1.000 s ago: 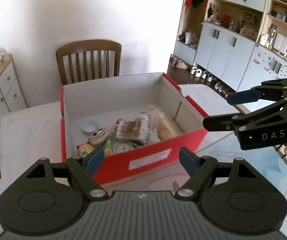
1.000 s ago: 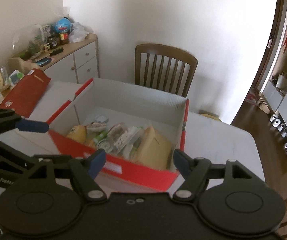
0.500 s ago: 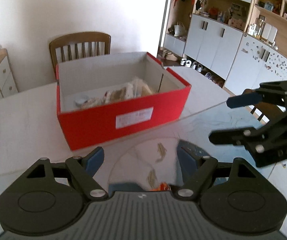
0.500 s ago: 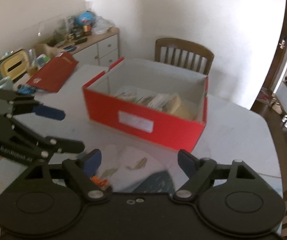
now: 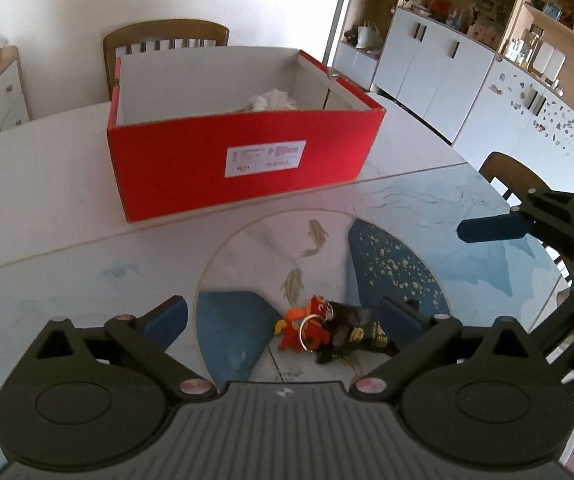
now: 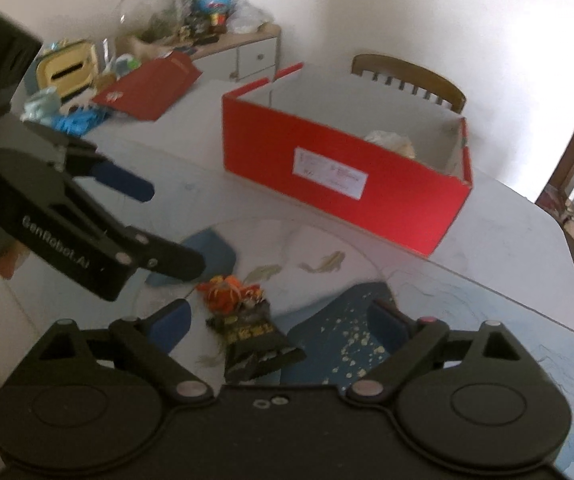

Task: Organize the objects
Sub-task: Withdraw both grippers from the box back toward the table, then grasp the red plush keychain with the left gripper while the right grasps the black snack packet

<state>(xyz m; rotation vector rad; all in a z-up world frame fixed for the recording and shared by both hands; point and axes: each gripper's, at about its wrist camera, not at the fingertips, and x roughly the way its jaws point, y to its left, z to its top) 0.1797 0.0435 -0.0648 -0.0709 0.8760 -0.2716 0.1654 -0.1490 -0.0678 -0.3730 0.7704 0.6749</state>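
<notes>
Grippers hang over the desk (image 5: 67,200), both with jaws opening and nothing pressed in them: left gripper (image 5: 287,318), right gripper (image 6: 279,320). Between their fingers lie an orange toy keychain (image 5: 307,326) and a black packet (image 6: 255,344), touching. Beyond stands the red box (image 5: 243,160).

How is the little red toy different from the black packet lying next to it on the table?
The red toy is a bright plush figure with a metal ring; the black packet is dark, flat, with gold print. In the right wrist view the toy lies nearer the red box than the packet. Both lie ungripped.
</notes>
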